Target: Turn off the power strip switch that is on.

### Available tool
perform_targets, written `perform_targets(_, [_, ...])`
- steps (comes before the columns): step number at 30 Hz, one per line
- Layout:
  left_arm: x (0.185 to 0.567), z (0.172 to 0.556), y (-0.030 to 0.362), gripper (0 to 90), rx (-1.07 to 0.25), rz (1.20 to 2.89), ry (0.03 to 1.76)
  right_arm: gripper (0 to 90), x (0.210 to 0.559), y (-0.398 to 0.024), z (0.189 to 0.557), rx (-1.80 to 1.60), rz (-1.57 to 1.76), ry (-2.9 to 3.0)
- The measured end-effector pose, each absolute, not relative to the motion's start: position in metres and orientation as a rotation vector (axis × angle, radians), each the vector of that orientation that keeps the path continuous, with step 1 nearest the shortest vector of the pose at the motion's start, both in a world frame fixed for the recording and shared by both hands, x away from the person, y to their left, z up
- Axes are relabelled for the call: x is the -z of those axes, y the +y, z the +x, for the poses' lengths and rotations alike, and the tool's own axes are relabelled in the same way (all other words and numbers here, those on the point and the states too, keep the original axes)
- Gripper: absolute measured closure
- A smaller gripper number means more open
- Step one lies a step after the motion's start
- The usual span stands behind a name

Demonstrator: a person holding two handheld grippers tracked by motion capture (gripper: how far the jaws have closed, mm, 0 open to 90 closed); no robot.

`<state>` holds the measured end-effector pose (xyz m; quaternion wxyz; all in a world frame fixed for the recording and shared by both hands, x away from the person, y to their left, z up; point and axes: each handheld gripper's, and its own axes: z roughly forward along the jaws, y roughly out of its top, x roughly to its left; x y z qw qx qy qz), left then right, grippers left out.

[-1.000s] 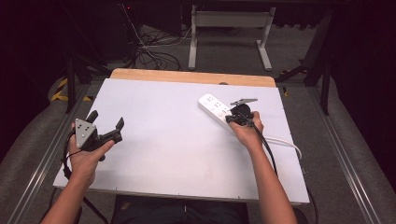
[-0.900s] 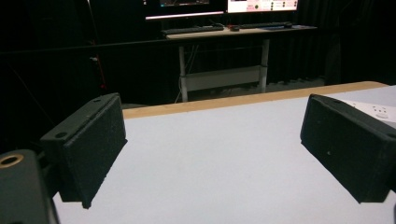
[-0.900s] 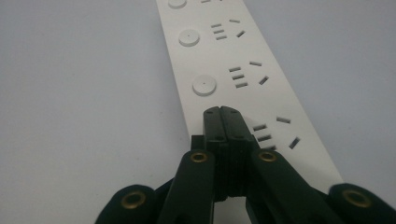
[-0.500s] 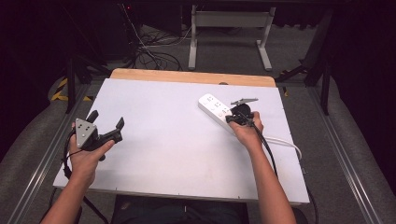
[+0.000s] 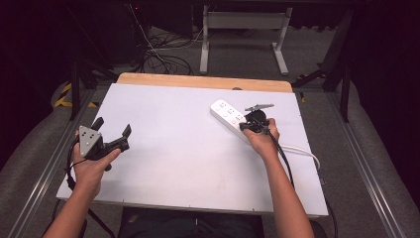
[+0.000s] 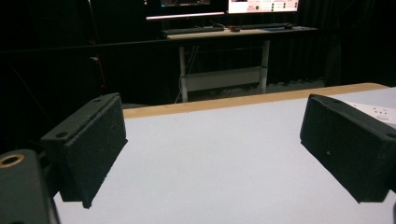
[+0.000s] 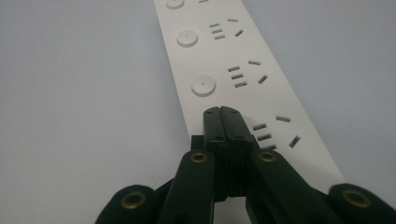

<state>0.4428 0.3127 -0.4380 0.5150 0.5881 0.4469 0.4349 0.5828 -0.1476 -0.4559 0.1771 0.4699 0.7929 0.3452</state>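
A white power strip lies slantwise on the white table, right of the middle. My right gripper is shut, its tips resting on the near end of the strip. In the right gripper view the closed jaws of the right gripper touch the power strip just below a round switch, beside a set of socket slots. My left gripper is held over the table's left side, open, with nothing between its pads. In the left gripper view the left gripper faces bare table, and the power strip peeks past the right jaw.
The strip's white cord runs off toward the table's right edge. A wooden strip borders the far edge. Beyond it stand a desk frame and floor cables. Lit monitors sit on that desk.
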Motion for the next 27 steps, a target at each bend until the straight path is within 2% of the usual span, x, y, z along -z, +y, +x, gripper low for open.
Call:
perform_targets(16, [0.438, 0.443, 0.312, 7.5, -1.046, 1.407, 1.070, 90.0, 0.455, -0.143, 0.580, -0.937, 1.301, 2.233])
perform_targets(25, [0.437, 0.443, 0.312, 7.5, -1.043, 1.403, 1.066, 90.0, 0.452, -0.153, 0.578, -0.996, 1.293, 2.208])
perform_targets(27, [0.437, 0.443, 0.313, 7.5, -1.041, 1.399, 1.064, 90.0, 0.441, -0.160, 0.571, -1.074, 1.284, 2.169])
